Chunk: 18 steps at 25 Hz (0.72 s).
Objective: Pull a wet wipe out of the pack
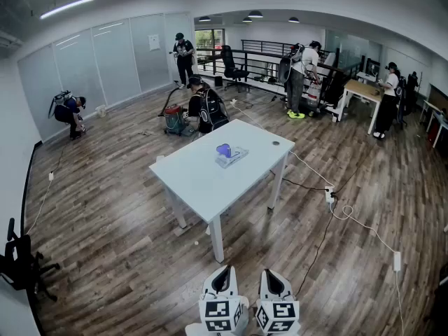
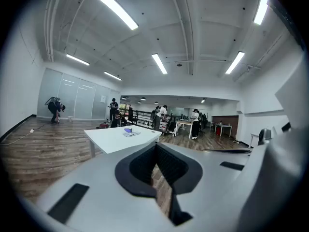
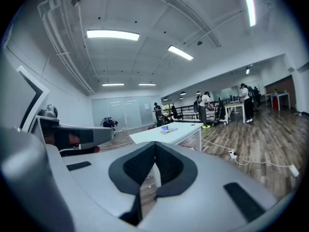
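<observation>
The wet wipe pack (image 1: 229, 155), clear with a purple top, lies near the middle of a white table (image 1: 199, 180) standing some way ahead of me on the wooden floor. My left gripper (image 1: 222, 277) and right gripper (image 1: 271, 280) sit side by side at the bottom of the head view, well short of the table, both shut with nothing in them. In the left gripper view the gripper (image 2: 155, 147) has its jaws together, with the pack (image 2: 131, 132) small and far off on the table (image 2: 108, 140). The right gripper (image 3: 155, 144) looks the same way towards the distant pack (image 3: 169, 130).
Several people stand or crouch around the room beyond the table. A power strip with white cables (image 1: 330, 194) lies on the floor right of the table. A black office chair (image 1: 21, 264) stands at the near left, a wooden desk (image 1: 364, 89) at the back right.
</observation>
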Motion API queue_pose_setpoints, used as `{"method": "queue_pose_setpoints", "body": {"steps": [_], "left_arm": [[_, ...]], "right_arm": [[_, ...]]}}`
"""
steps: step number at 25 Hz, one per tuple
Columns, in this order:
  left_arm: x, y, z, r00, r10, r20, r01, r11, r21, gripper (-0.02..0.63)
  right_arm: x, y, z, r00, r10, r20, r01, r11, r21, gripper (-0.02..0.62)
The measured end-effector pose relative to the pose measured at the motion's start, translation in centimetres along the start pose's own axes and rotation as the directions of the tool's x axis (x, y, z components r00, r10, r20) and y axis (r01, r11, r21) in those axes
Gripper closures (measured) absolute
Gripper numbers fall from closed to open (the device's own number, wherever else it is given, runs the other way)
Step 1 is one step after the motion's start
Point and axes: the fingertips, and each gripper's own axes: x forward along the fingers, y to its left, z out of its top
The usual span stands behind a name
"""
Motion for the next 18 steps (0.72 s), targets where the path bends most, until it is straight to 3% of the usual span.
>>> {"method": "queue_pose_setpoints", "body": {"steps": [18], "left_arm": [[6.9,0.6,0.7,1.0,0.006,-0.001,-0.006,1.0,0.0,0.606]], "right_arm": [[5.5,-3.8,1.5,1.0,-0.014,-0.002,0.014,1.0,-0.006,0.586]]}}
